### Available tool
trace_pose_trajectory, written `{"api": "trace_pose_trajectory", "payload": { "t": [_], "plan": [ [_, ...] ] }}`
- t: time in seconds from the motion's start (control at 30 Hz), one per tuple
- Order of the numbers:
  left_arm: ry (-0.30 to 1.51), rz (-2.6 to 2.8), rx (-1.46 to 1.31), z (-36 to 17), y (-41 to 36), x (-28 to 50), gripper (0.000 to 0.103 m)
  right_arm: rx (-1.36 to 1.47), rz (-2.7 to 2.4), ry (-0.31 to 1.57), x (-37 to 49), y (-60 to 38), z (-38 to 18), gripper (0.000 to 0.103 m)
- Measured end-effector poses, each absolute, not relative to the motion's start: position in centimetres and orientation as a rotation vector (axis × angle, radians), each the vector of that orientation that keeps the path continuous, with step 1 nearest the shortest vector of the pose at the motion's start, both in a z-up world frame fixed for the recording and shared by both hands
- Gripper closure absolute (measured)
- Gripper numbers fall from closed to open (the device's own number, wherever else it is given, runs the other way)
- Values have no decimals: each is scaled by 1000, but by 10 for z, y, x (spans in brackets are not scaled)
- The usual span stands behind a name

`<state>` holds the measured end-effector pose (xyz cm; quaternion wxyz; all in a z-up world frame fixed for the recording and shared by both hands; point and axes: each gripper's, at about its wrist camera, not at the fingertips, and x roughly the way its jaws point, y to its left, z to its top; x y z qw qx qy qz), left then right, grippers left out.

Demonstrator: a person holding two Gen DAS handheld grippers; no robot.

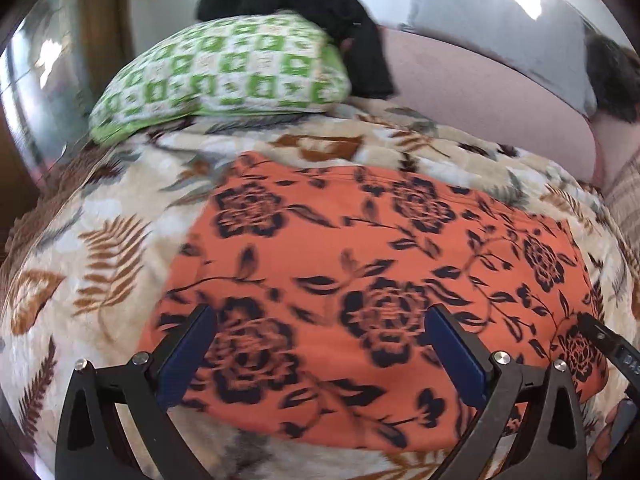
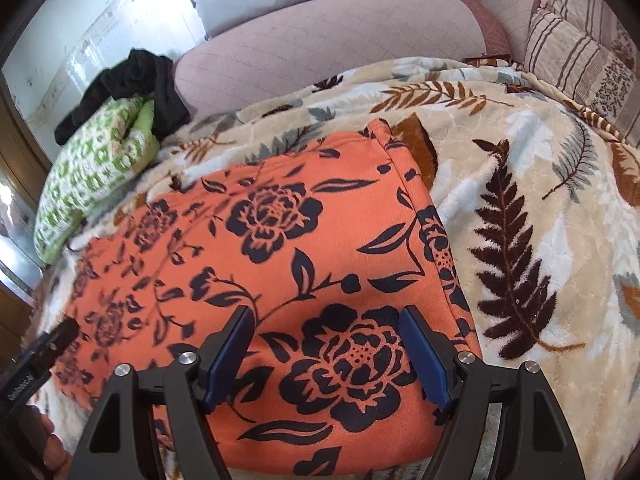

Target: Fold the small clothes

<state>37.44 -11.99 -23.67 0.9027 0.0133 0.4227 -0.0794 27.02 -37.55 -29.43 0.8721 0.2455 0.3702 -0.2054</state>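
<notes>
The orange floral garment (image 2: 280, 264) lies flat on the leaf-print blanket (image 2: 540, 216), soft, light and limp. Both the left gripper (image 1: 320, 320) and the right gripper (image 2: 328, 320) hover above it, jaws wide, holding nothing; its near corners look best to pinch.

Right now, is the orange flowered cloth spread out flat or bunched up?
Spread flat. The orange flowered cloth lies smooth on the leaf-print blanket, its straight right edge showing; whether it is already folded over, cannot tell.
</notes>
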Motion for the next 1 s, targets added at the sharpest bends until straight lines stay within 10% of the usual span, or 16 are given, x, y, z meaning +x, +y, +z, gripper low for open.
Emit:
{"api": "trace_pose_trajectory", "payload": {
  "t": [0.4, 0.6, 0.87, 1.0],
  "plan": [
    [1065, -130, -379, -269, -16, 355, 0, 693, -229, 705, 240, -359, -281, 25],
    [1144, -298, -512, -294, -43, 361, 51, 651, -194, 746, 240, -339, -288, 25],
    [1071, -265, -625, -304, -45, 379, 53, 653, -186, 750, 248, -344, -294, 26],
    [1019, -254, -634, -301, -53, 387, 53, 656, -159, 744, 262, -340, -299, 46]
  ]
}}
